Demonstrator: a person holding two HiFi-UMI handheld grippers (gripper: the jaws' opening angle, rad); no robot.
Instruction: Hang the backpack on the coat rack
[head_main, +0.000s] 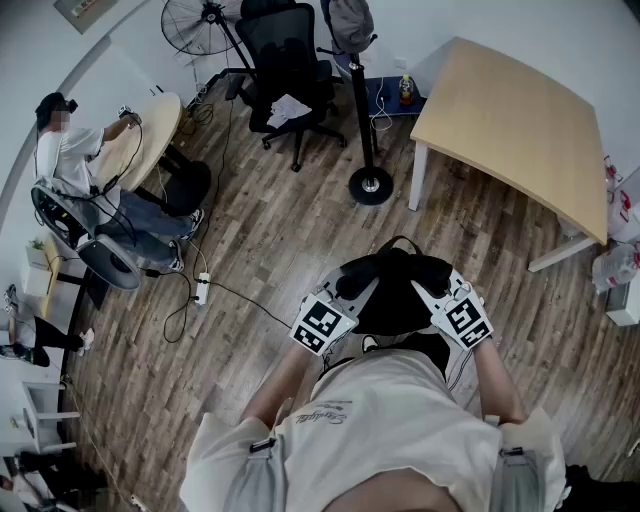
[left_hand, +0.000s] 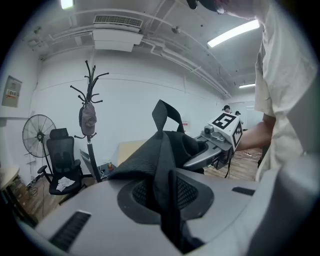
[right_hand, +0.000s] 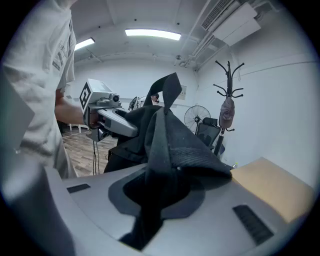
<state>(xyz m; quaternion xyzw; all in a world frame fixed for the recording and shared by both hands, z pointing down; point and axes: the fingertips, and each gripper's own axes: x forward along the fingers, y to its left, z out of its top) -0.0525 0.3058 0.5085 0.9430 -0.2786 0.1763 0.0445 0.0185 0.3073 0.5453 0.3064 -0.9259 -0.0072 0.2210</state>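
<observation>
I hold a black backpack (head_main: 395, 290) in front of my chest, over the wood floor. My left gripper (head_main: 352, 292) is shut on one of its straps (left_hand: 162, 165), which runs down between the jaws. My right gripper (head_main: 428, 292) is shut on a fold of the backpack's fabric (right_hand: 170, 150) on the other side. In each gripper view the other gripper shows beyond the bag: the right gripper (left_hand: 215, 145) and the left gripper (right_hand: 107, 117). The black coat rack (head_main: 360, 100) stands some way ahead on a round base, with a grey bag (left_hand: 87, 116) hanging from it.
A light wooden table (head_main: 520, 120) stands right of the rack and a black office chair (head_main: 290, 60) left of it. A fan (head_main: 195, 25) is at the back. A seated person (head_main: 70, 150) is at a round table far left. A power strip (head_main: 203, 288) and cables lie on the floor.
</observation>
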